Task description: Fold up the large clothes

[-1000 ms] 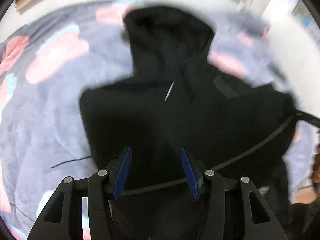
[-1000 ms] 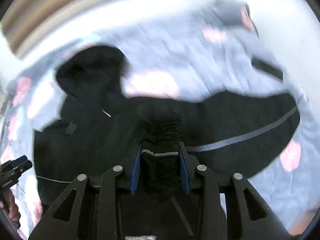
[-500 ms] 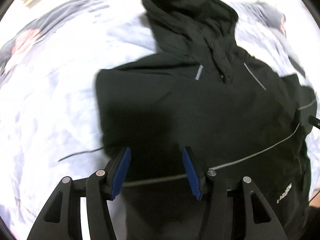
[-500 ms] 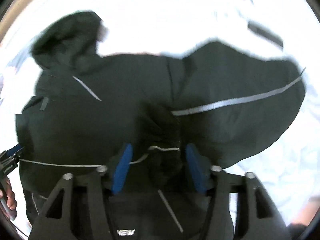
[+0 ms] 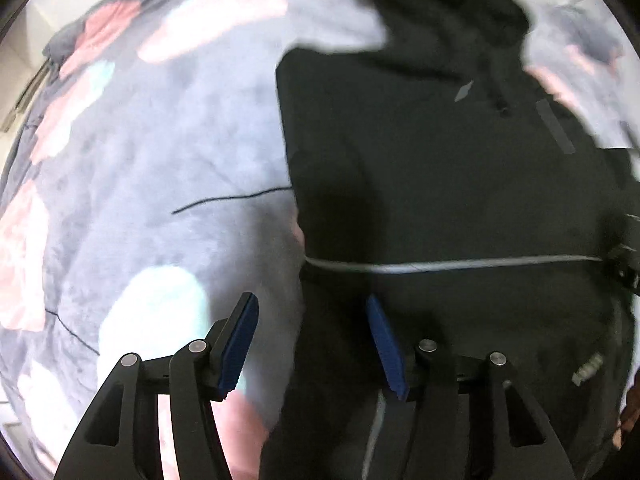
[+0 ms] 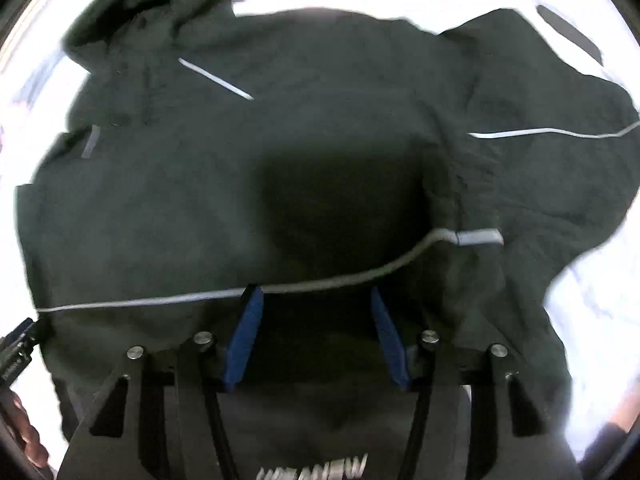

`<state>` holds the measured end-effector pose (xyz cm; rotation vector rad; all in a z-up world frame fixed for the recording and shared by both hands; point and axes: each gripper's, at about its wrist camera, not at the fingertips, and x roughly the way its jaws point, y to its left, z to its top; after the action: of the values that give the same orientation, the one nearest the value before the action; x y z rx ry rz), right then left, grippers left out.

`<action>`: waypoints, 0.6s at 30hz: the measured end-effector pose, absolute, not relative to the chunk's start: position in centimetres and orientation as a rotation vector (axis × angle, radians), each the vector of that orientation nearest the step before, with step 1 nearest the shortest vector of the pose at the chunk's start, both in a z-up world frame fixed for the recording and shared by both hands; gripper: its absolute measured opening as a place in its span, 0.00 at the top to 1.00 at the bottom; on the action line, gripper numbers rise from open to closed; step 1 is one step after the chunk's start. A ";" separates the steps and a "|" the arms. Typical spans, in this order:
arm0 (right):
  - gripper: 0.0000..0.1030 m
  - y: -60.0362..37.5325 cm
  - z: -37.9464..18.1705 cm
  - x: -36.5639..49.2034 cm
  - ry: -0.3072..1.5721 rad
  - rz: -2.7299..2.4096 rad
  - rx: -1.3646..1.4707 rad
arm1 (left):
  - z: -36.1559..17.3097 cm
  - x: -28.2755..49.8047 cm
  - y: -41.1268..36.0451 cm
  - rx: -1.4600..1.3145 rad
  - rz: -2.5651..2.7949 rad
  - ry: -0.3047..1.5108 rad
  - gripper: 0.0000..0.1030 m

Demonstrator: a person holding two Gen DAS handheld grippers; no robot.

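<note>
Both views look steeply down along their own fingers onto a bed. The left wrist camera hangs over the left edge of a dark hooded jacket [image 5: 440, 184], so half its frame is grey blanket [image 5: 140, 168] with pink and pale patches. The right wrist camera sits closer above the jacket's middle [image 6: 280, 160], which nearly fills the frame. Both views share the jacket's hood, chest and the pale horizontal stripe [image 5: 460, 266]; each catches the other gripper at its edge.
</note>
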<state>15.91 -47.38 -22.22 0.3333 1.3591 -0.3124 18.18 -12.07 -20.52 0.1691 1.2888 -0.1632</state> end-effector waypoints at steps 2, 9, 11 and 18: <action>0.44 -47.0 -18.8 13.8 1.289 -0.259 0.383 | -18.5 15.5 -11.4 0.172 -0.194 1.249 0.43; 0.42 -46.6 -13.4 5.3 1.239 -0.256 0.409 | -15.4 6.3 -11.6 0.198 -0.237 1.197 0.43; 0.42 -47.5 -12.7 2.7 1.241 -0.263 0.431 | -15.0 3.7 -12.8 0.197 -0.263 1.202 0.43; 0.41 -51.8 -12.2 -1.6 1.242 -0.274 0.474 | -13.3 1.4 -17.4 0.224 -0.259 1.180 0.43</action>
<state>-1.56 -51.75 -12.16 0.4744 1.2417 -0.2744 1.38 -17.39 -13.32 0.2235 1.1803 -0.2588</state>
